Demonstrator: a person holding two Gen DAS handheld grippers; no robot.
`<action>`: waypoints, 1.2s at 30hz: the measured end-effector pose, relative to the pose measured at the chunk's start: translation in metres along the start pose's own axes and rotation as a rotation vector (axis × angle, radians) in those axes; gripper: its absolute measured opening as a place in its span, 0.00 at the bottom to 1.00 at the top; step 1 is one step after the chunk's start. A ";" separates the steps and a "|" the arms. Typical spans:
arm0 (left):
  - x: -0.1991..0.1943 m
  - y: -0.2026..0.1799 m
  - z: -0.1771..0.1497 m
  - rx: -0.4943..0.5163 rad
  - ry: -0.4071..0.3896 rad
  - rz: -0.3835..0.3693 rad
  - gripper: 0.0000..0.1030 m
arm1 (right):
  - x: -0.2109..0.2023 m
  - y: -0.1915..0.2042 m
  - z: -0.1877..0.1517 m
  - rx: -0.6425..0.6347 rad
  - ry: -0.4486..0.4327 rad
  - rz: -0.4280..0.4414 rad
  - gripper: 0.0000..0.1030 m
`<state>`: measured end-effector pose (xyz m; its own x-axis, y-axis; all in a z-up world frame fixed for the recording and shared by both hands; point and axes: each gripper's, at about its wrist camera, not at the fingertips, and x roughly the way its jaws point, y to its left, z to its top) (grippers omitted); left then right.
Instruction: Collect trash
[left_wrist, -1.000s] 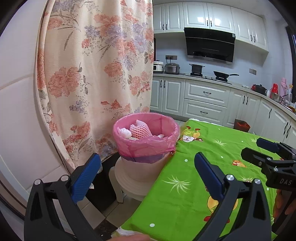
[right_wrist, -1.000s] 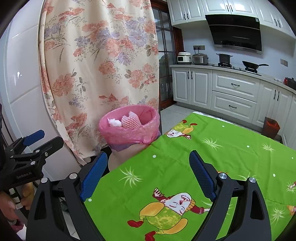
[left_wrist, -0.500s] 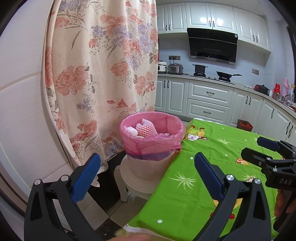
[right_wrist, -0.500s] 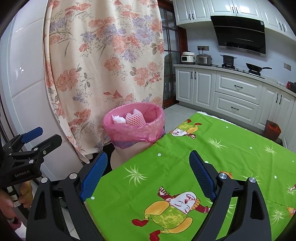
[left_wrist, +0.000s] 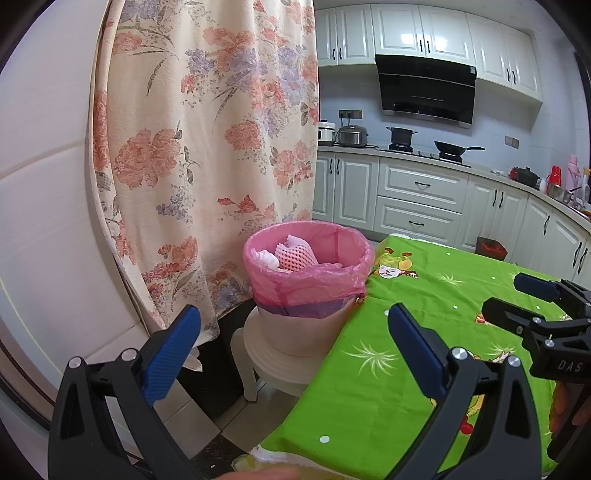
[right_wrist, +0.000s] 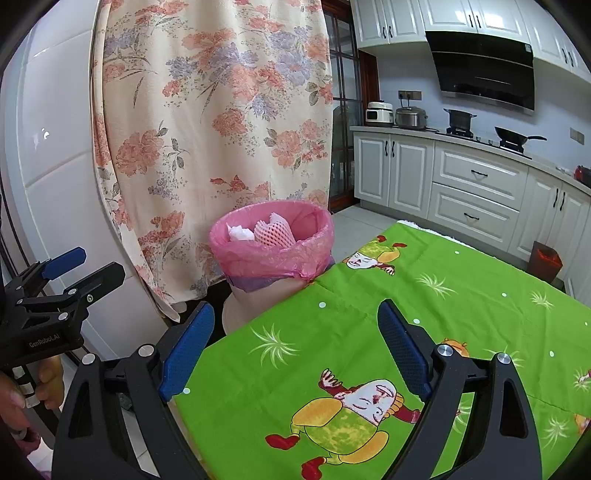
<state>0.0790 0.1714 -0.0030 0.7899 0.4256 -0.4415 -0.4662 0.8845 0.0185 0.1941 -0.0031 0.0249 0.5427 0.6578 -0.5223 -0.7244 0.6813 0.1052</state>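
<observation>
A pink-lined trash bin sits on a pale plastic stool just off the table's corner, at about 11 o'clock from the right gripper and 12 o'clock from the left gripper. Inside lie a pink foam fruit net and crumpled white tissue, both likely feather-light, soft and easily crushed. The thin pink bag, folded over the rim, looks slippery and prone to tearing; the gathered film at the rim would be the sensible place to pinch, 1 side per gripper. Both grippers hang with blue pads spread wide and nothing between them, each held in a hand only partly visible. The table wears a green cartoon-print cloth, bare of litter in these views, its edge touching or nearly touching the bin. A floral curtain hangs behind at 11 o'clock; white kitchen cabinets, a black range hood and pots on the counter fill 1 to 2 o'clock.
</observation>
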 end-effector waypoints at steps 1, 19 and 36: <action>0.001 0.000 0.000 0.001 0.001 0.000 0.95 | 0.000 0.000 0.000 0.001 0.000 0.001 0.82; 0.002 0.003 -0.001 -0.012 0.003 0.011 0.95 | -0.019 0.000 -0.001 -0.002 -0.125 0.015 0.82; -0.014 -0.007 -0.005 0.021 -0.041 -0.025 0.95 | -0.032 0.001 -0.005 -0.002 -0.154 0.005 0.82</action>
<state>0.0694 0.1584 -0.0018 0.8172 0.4100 -0.4050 -0.4375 0.8988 0.0271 0.1743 -0.0248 0.0374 0.5975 0.7031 -0.3856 -0.7284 0.6770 0.1057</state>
